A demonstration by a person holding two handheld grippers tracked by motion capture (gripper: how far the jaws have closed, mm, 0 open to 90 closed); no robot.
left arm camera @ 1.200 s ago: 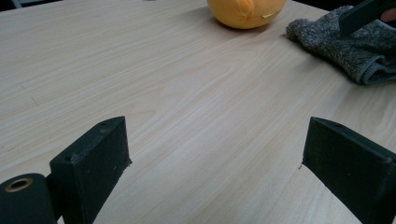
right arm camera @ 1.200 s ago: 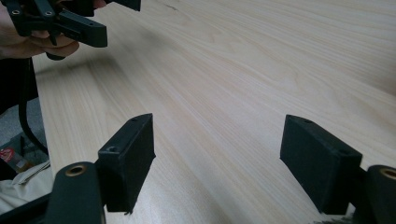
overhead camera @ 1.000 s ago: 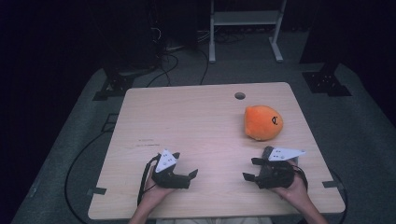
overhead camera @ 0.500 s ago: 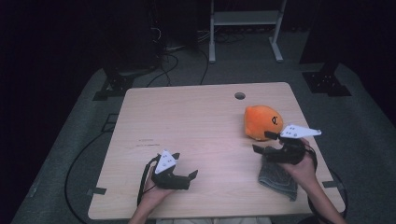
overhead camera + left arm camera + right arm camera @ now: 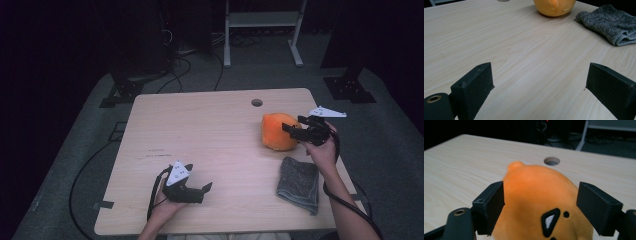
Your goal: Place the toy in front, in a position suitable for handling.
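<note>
Orange plush toy (image 5: 278,131) on the desk (image 5: 210,135), near the right edge and closer to the far right corner than to the near one, just short of the round cable hole (image 5: 257,102). Rounded, dome-like, soft and fuzzy, bright orange all over; black stitched face marks with a white patch and a small black dot, seen in the right gripper view on the side turned toward the right gripper (image 5: 540,202). Small nub on top, pointing up and slightly toward the far edge. No clear long axis: nearly as wide as tall, squat on its base.

Right gripper jaws spread wide, one on either side of the toy, left jaw touching or nearly touching the plush, right jaw apart from it.

Left gripper (image 5: 199,190) near the front edge, left of centre, jaws wide apart over bare wood.

Grey folded towel (image 5: 299,182) near the front right corner, just nearer than the toy, apart from it.
</note>
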